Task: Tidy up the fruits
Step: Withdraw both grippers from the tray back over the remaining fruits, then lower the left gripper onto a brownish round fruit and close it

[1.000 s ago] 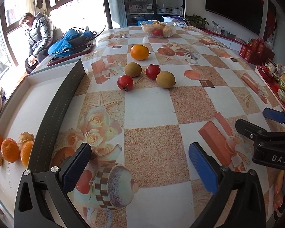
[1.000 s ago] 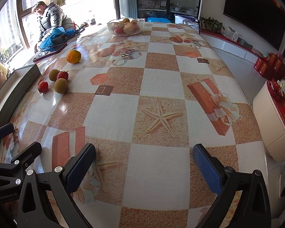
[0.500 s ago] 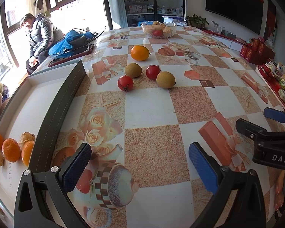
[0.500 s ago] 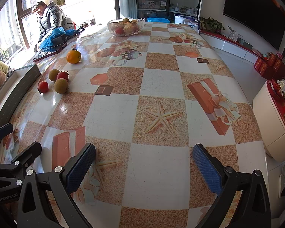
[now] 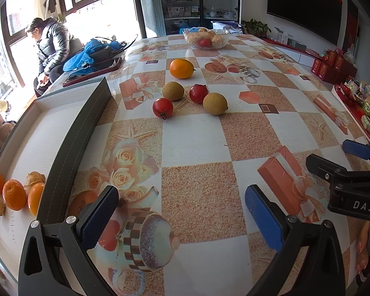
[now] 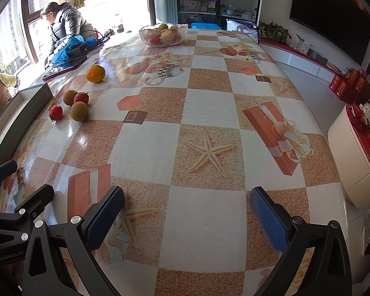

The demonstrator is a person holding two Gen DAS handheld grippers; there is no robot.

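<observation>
Bright daylight in both views, coming from the window [image 5: 9, 56] at far left; panes blown out to white, no detail there. Person [image 5: 53, 46] beside the window is backlit, face dark. Glossy surface [image 6: 209, 113] throws specular glare: hot streak running from the window toward the glass bowl [image 6: 163, 34], smaller hotspot just in front of the near tomato [image 6: 56, 112]. Fruit shadows short and soft, falling away from the window. Strong fisheye: straight edges bow, corners vignette to black. Focus sharp on the surface; far shelves [image 5: 202, 2] small, detail unreadable. No motion blur.
</observation>
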